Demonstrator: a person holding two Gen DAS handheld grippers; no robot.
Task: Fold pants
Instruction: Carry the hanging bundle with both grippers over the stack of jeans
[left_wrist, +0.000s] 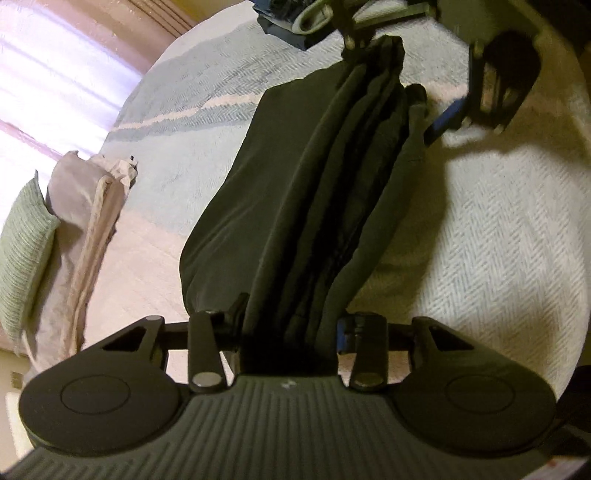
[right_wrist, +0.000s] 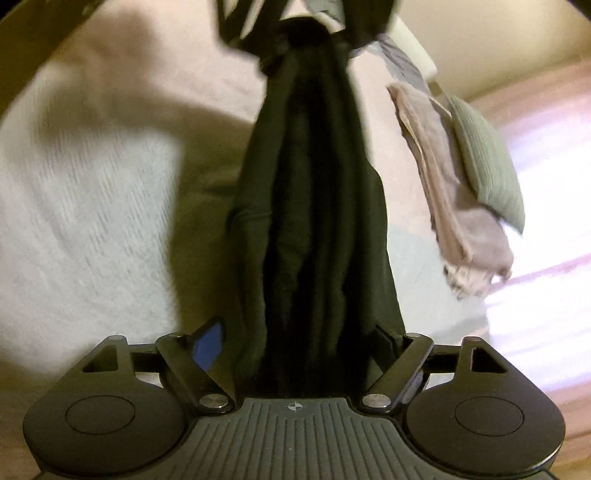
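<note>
A pair of dark pants (left_wrist: 295, 184), bunched into long folds, hangs stretched between my two grippers above a bed. In the left wrist view my left gripper (left_wrist: 290, 325) is shut on the near end of the pants. The far end runs up to my right gripper (left_wrist: 364, 40), which pinches it at the top of the frame. The right wrist view shows the same pants (right_wrist: 314, 221) from the other end. There my right gripper (right_wrist: 299, 350) is shut on the cloth, and my left gripper (right_wrist: 306, 29) grips the far end, blurred.
Under the pants lies a pale herringbone bedspread (left_wrist: 480, 240). Folded beige garments (left_wrist: 92, 221) and a green pillow (left_wrist: 22, 240) sit at the bed's edge by a bright curtained window (left_wrist: 55, 74). A blue and white pile (left_wrist: 291, 20) lies at the far end of the bed.
</note>
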